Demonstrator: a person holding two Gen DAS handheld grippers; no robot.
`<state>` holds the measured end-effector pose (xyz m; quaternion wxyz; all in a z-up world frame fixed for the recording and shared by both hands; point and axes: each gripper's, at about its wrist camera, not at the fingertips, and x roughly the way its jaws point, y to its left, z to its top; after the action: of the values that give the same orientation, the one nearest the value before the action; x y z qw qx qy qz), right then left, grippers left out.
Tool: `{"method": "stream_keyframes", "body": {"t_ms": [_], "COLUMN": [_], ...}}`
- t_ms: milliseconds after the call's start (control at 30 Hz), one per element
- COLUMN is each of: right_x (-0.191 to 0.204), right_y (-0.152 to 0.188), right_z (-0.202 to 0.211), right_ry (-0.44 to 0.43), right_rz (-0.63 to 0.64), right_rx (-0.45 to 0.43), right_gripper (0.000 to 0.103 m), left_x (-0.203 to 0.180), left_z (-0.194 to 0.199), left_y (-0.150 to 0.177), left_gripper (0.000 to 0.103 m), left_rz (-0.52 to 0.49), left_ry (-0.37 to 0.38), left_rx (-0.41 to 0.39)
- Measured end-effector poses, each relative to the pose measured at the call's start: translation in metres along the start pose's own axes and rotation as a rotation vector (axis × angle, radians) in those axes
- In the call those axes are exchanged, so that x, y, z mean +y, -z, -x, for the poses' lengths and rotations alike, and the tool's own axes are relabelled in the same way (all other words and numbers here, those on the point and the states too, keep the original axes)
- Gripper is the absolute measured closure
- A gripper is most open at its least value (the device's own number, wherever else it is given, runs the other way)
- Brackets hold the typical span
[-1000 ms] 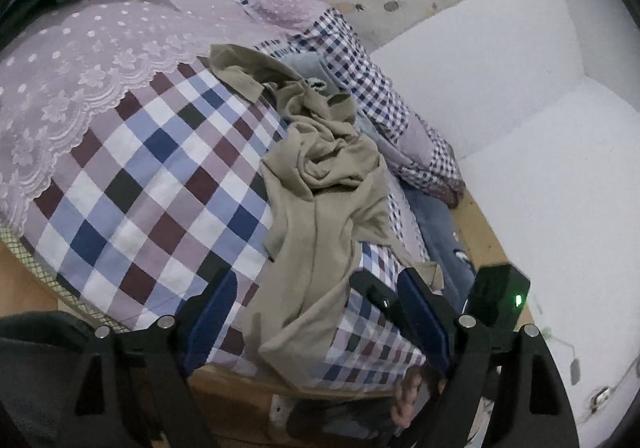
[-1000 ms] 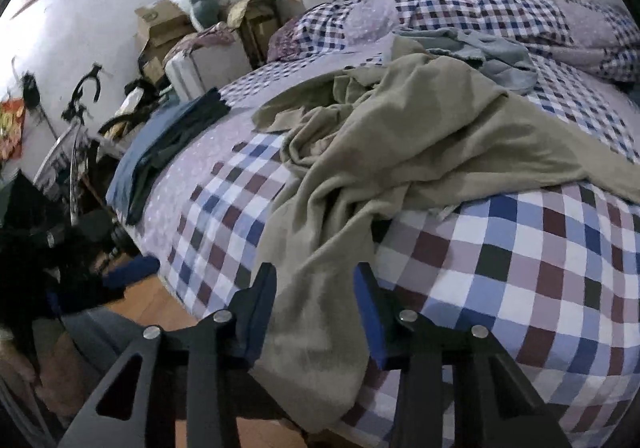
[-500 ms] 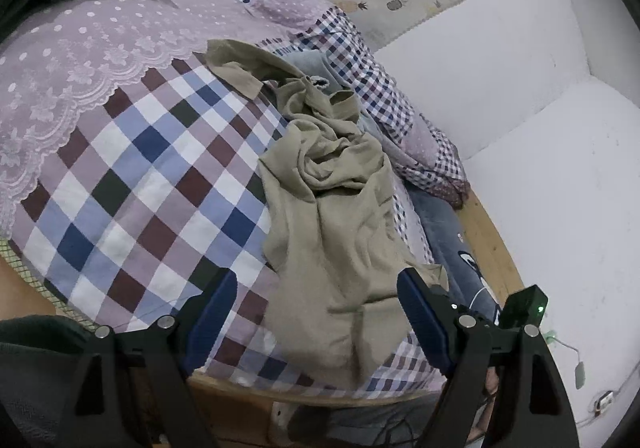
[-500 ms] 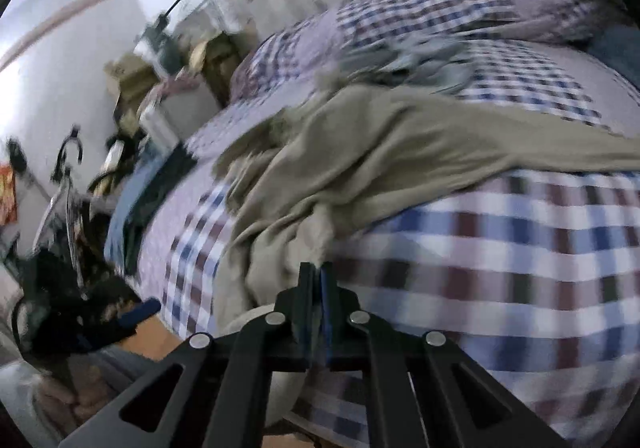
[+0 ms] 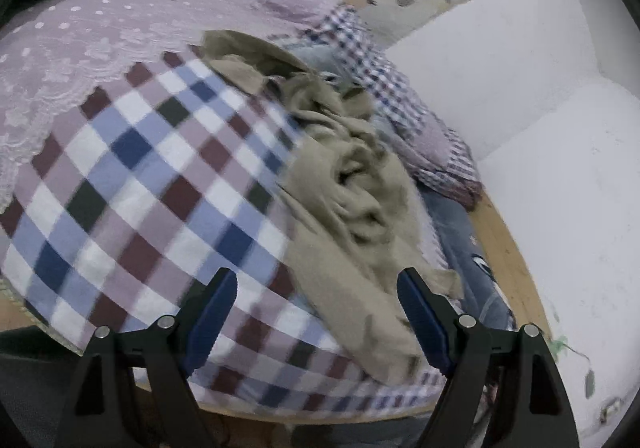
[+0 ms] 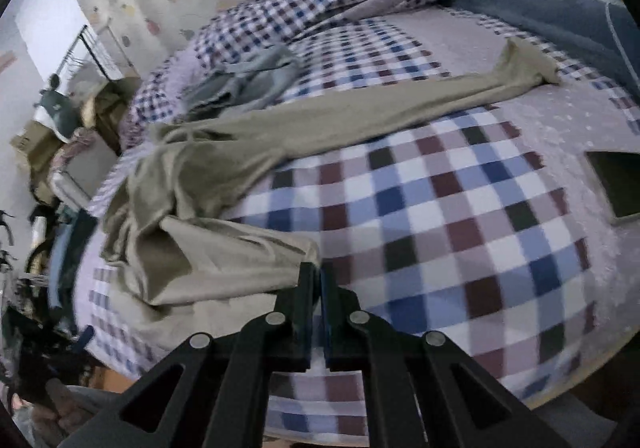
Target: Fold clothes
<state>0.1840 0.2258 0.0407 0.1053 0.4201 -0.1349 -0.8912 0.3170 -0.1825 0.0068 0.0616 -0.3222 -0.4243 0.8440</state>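
Khaki garment (image 6: 248,152): spread crumpled across the checked bedspread (image 6: 460,216), one corner pulled toward the bed's near edge.
Right claw (image 6: 316,276): clamped together on that corner.
Left claw (image 5: 316,296): held wide apart above the garment's lower end, nothing gripped.

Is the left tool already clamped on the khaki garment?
No. In the left wrist view the left tool stands wide open, its pads apart and only hovering over the khaki garment.
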Motion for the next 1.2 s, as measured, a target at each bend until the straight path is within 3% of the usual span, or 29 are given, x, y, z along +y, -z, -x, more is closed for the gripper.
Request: {"method": "stream_keyframes", "body": {"t_ms": [133, 333, 467, 533, 600, 633, 900, 1100, 1133, 1200], "right_x": [-0.026, -0.051, -0.039, -0.021, 0.002, 0.015, 0.115, 0.144, 0.145, 0.143], "right_y": [0.000, 0.000, -0.006, -0.008, -0.008, -0.007, -0.002, -0.008, -0.008, -0.012], "right_z": [0.012, 0.016, 0.028, 0.028, 0.022, 0.018, -0.036, -0.088, -0.094, -0.096], "right_ry": [0.107, 0.263, 0.198, 0.143, 0.072, 0.039, -0.099, -0.146, -0.152, -0.161], "right_rz": [-0.075, -0.151, -0.123, -0.064, 0.019, 0.058, 0.394, 0.474, 0.482, 0.473], "right_rx": [-0.057, -0.086, -0.154, -0.175, -0.168, -0.159, -0.075, 0.016, 0.024, 0.021], "right_gripper": [0.101, 0.098, 0.095, 0.084, 0.057, 0.056, 0.056, 0.058, 0.060, 0.095], "left_x": [0.015, 0.002, -0.007, -0.010, -0.012, -0.012, -0.015, -0.012, -0.011, -0.011], "left_z": [-0.008, -0.016, -0.023, -0.025, -0.025, -0.026, -0.035, -0.052, -0.055, -0.060], "left_y": [-0.004, -0.002, 0.001, 0.002, 0.000, -0.001, -0.011, -0.029, -0.032, -0.037], "left_gripper": [0.018, 0.018, 0.018, 0.018, 0.018, 0.018, 0.018, 0.018, 0.018, 0.018], "left_rz": [0.083, 0.032, 0.006, -0.004, -0.019, -0.027, -0.086, -0.070, -0.068, -0.062], "left_ry": [-0.006, 0.004, 0.014, 0.020, 0.022, 0.022, 0.011, 0.016, 0.016, 0.017], "left_rx": [0.010, 0.025, 0.039, 0.044, 0.042, 0.041, 0.019, -0.005, -0.009, -0.018]}}
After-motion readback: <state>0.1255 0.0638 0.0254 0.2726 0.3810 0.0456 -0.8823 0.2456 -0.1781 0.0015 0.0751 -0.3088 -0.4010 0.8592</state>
